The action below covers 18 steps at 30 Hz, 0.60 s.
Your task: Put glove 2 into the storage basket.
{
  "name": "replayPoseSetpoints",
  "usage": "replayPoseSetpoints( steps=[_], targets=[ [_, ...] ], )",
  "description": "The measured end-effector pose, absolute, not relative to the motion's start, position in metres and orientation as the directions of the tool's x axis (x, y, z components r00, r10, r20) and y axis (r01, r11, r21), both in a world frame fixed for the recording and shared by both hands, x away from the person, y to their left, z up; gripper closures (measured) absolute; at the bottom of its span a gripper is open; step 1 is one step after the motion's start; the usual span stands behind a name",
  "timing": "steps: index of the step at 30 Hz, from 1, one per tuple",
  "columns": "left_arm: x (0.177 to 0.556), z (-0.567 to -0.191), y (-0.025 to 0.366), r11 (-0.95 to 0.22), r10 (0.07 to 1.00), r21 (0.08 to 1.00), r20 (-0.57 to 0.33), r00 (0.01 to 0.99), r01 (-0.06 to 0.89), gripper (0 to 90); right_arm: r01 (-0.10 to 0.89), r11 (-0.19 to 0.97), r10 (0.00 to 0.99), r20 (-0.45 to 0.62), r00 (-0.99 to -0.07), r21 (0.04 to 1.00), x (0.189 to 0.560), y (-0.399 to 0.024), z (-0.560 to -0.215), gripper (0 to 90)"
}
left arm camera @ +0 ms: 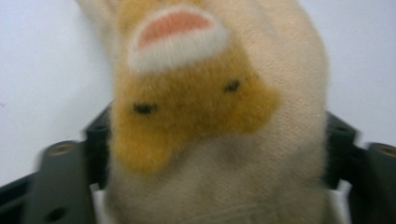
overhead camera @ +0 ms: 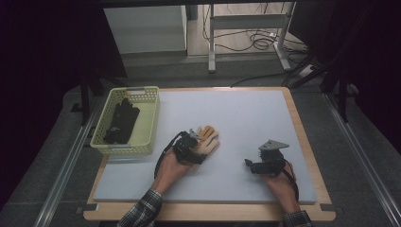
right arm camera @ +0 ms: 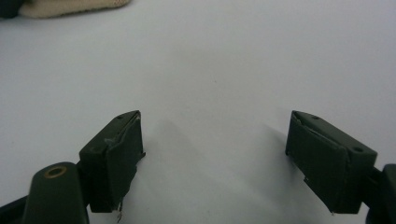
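A cream and orange plush glove [overhead camera: 209,136] lies on the grey mat near the middle of the table. My left gripper [overhead camera: 195,141] is right over its near end. In the left gripper view the glove [left arm camera: 210,116] bulges between the two black jaws, which stand wide apart on either side of it and touch its sides. My right gripper [overhead camera: 248,164] rests low over the bare mat to the right, pointing left, open with nothing between its jaws [right arm camera: 215,154]. A cream edge of the glove [right arm camera: 70,7] shows at the top left of the right gripper view.
A pale yellow basket [overhead camera: 126,149] stands at the left edge of the mat with black fabric items [overhead camera: 120,123] inside. The grey mat [overhead camera: 246,113] lies on a wooden board. Beyond the table are a desk frame and cables on the floor.
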<state>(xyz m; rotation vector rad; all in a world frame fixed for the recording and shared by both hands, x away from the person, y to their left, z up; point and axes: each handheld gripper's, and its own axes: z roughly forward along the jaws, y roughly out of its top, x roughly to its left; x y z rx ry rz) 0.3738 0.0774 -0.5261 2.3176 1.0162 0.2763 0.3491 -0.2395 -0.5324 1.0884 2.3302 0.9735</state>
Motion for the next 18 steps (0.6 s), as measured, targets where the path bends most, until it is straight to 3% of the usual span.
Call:
replayPoseSetpoints(
  steps=[7, 18],
  targets=[
    [0.373, -0.521, 0.077, -0.530, 0.735, 0.569, -0.061, 0.675, 0.629, 55.1, 0.510, 0.457, 0.781, -0.055, -0.622, 0.729, 0.349, -0.239, -0.532, 18.4],
    [0.381, -0.499, 0.089, -0.486, 0.755, 0.594, -0.084, 0.650, 0.641, 58.6, 0.510, 0.457, 0.781, -0.055, -0.622, 0.729, 0.349, -0.239, -0.532, 18.4]
  ],
)
